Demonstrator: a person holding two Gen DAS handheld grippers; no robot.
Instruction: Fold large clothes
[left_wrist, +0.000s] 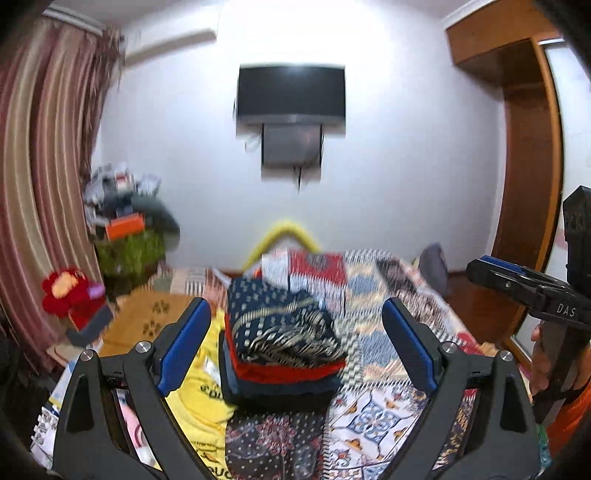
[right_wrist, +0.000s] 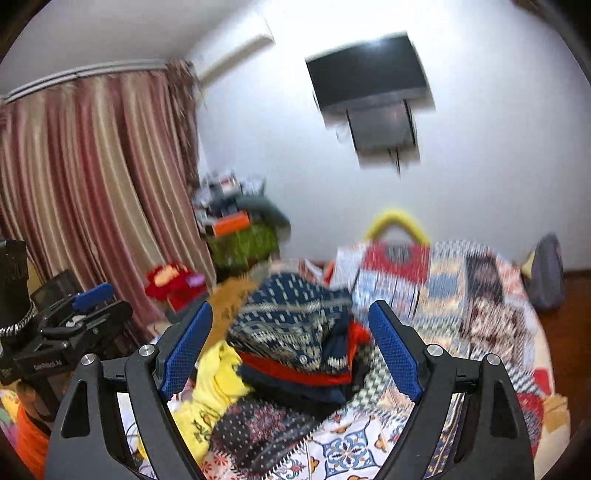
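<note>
Left wrist view: left claw stands wide, blue ribbed pads apart, nothing pressed between them. Stack of folded clothes, navy printed cloth with cream and gold pattern on top, a red layer and dark navy layers beneath, lies on the patchwork-print bedspread ahead of the claw, seen in the gap between the two fingers but touching neither. Crumpled yellow garment with black lettering lies just beside the stack, behind the left-hand finger. Right claw enters from the right edge, well clear of the stack; its jaws are not readable from here.

Right wrist view: right claw also wide, pads bare. Same stack sits ahead between the fingers, nearer the right-hand one, no contact visible. Yellow garment trails towards the left-hand finger. Picture blurred.
</note>
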